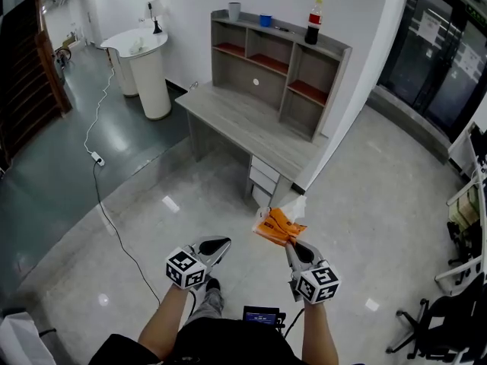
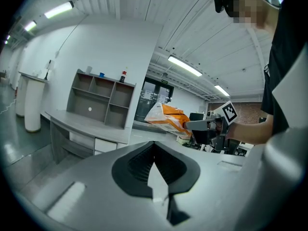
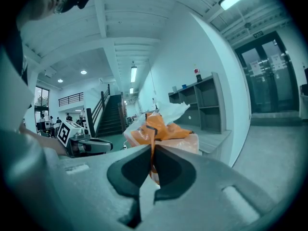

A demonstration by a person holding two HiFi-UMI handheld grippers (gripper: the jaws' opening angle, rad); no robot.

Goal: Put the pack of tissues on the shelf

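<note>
Jaws of the right gripper (image 3: 153, 149) are clamped on a thin edge of the orange-and-white soft plastic pack of tissues (image 1: 278, 225), held in the air well short of the grey wooden shelf unit (image 1: 278, 67) above the tabletop (image 1: 243, 128). Left gripper (image 2: 154, 147) jaws are together, empty. One risk — the shallow pinch on slack wrapper could slip or tear during the carry, dropping the pack to the floor (image 1: 358, 196).
</note>
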